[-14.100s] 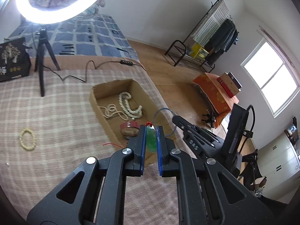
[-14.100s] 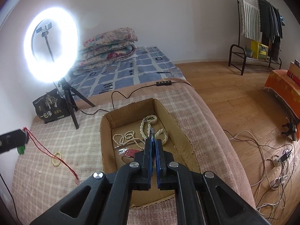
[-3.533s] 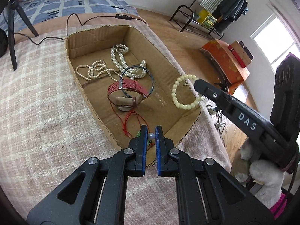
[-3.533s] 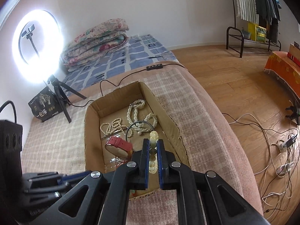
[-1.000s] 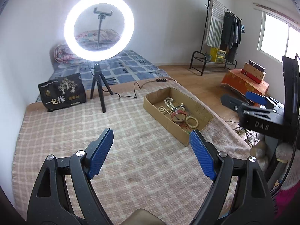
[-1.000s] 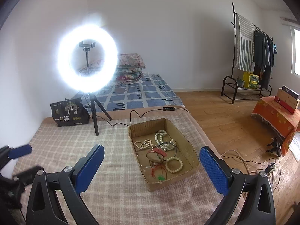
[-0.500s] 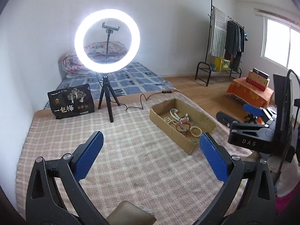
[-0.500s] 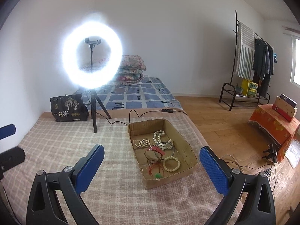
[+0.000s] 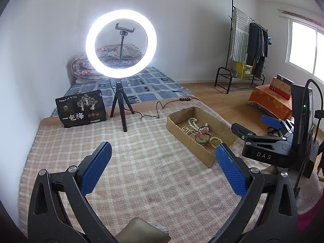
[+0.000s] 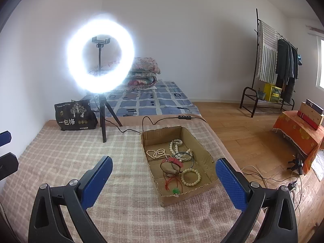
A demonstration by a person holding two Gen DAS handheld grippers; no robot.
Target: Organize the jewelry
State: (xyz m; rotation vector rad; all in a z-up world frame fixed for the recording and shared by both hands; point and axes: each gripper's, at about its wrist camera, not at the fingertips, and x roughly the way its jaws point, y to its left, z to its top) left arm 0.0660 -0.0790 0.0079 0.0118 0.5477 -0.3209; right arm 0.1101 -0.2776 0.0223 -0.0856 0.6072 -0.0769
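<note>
while both of our grippers hang above the checked blanket [image 10: 60,158], each one is spread wide with nothing between its blue pads. ahead and to the right of our left gripper [image 9: 162,162] sits the cardboard box [image 9: 182,133], and our right gripper [image 10: 162,180] looks almost straight into the same box [image 10: 204,149], just ahead of its fingertips. inside the box lie all the jewelry pieces: pearl necklaces [image 10: 178,147] at the far end, a red watch [image 10: 174,161] in the middle with a dark bangle [image 10: 187,155] touching it, a cream bead bracelet [image 10: 190,177] nearer to us, and a green pendant on a red cord [image 10: 175,191] by the near wall. farther ahead and left of the right gripper stands a lit ring light on a tripod [image 10: 102,119], its cable [image 10: 131,130] trailing to the box's far corner. a black bag [image 10: 75,115] sits beyond the tripod, further left. to the right of the box the blanket ends, with only a narrow strip before the drop to the wooden floor [image 10: 253,141]. between both grippers and the tripod the blanket is open and flat. our right gripper's body [image 9: 267,147] shows at the right edge of the left view.
</note>
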